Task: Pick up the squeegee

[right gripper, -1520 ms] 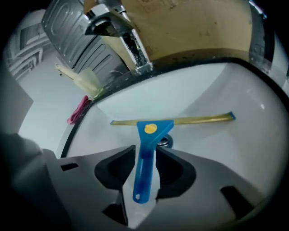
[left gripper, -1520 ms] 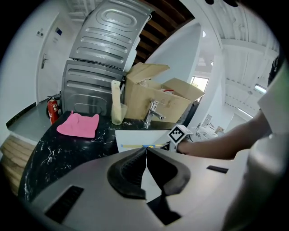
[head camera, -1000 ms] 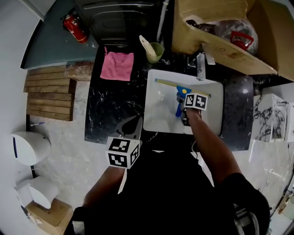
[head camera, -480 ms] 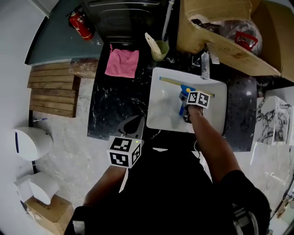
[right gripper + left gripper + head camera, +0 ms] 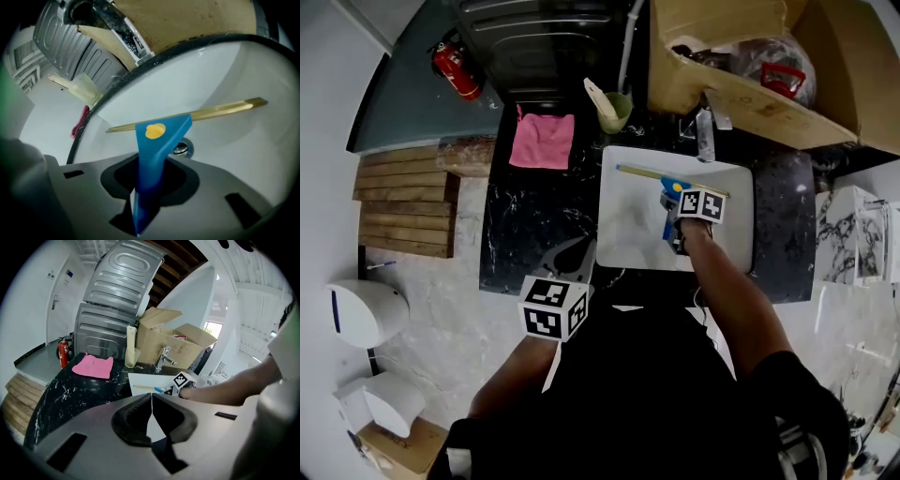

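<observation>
Right gripper view shows it best. The right gripper (image 5: 152, 165) is down in the white sink (image 5: 215, 65). The squeegee (image 5: 157, 138) lies on the sink floor right in front of it. Its blue handle (image 5: 149, 187) runs straight away from the gripper, along the same line the jaws point. The near end of the handle sits between the two jaws. At the far end the thin yellow blade (image 5: 220, 108) goes across from side to side, just past the drain (image 5: 180, 150).

The jaws have just been closing in on the handle. They are very near it on both sides, but a thin pale line shows next to it on one side. So I think they are not squeezing it yet — the gripper is not quite shut.

Handle and jaws line up, so the next move looks easy: squeeze the rest of the way, then lift. The blade is wide and may tip if the grip is loose.

The left gripper (image 5: 151, 397) has its jaws pressed together with nothing in them. It hangs over the near edge of the black counter (image 5: 534, 216), well apart from the sink — the right hand is the near one.
</observation>
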Motion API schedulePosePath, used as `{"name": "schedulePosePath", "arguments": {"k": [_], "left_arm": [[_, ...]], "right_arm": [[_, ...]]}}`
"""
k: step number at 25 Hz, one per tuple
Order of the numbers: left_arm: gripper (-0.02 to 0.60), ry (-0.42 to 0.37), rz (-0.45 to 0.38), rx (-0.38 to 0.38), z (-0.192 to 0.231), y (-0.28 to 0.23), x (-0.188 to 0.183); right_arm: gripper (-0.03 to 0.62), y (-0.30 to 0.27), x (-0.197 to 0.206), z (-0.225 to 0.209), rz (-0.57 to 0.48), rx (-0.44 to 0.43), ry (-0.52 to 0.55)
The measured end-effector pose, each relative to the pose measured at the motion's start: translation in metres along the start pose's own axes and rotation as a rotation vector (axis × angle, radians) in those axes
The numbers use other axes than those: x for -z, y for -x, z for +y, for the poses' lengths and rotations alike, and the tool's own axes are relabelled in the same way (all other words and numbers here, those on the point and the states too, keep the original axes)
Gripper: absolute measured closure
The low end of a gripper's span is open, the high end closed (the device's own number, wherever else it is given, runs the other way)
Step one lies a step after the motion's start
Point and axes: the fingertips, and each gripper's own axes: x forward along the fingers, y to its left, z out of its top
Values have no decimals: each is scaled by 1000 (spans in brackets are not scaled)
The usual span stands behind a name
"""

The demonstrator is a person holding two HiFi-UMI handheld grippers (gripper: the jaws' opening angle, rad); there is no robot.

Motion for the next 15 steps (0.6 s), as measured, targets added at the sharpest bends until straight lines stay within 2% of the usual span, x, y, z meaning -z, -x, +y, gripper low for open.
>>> {"name": "schedulePosePath", "arguments": {"k": [5,10,15], "left_arm": [[565,-44,2,57,-8,-8,-11],[565,-102,11,133,-24,-17,-17],[565,-150,11,199,-39,-23,-21]], "right_arm": [[490,24,-2,13,-45,-50,-11],[490,60,-1,32,-79,-50,94],[491,102,-1,60,-164,-95,116]]}}
